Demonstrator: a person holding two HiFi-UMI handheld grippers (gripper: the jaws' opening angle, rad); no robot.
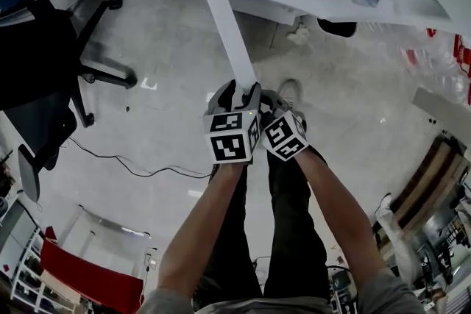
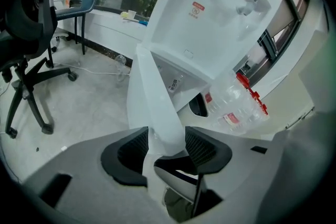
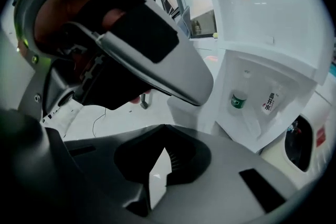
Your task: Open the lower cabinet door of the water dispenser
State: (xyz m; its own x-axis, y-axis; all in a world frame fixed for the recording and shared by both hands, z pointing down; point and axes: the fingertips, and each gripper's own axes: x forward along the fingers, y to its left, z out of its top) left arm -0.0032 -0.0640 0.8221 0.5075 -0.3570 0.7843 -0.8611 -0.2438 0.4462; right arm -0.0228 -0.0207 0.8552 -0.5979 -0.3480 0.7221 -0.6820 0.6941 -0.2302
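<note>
At the free edge of the lower cabinet door (image 1: 224, 18), which stands swung well out from the water dispenser (image 2: 210, 13), the two grippers meet side by side. The left gripper (image 2: 165, 147) has its jaws spread, with the door's edge between the pads (image 2: 131, 152) but not pinched. The right gripper (image 3: 157, 176) is clamped on a thin white sliver that reads as that same edge. Bottles (image 3: 239, 99) show inside the dispenser, so the job looks nearly done. To finish cleanly, the right gripper should draw the panel along its hinge arc rather than straight back, without twisting the thin sheet. The left should back off without snagging it. Both forearms (image 1: 210, 217) reach forward and down, with the grippers tilted steeply toward the floor (image 1: 147, 136).
</note>
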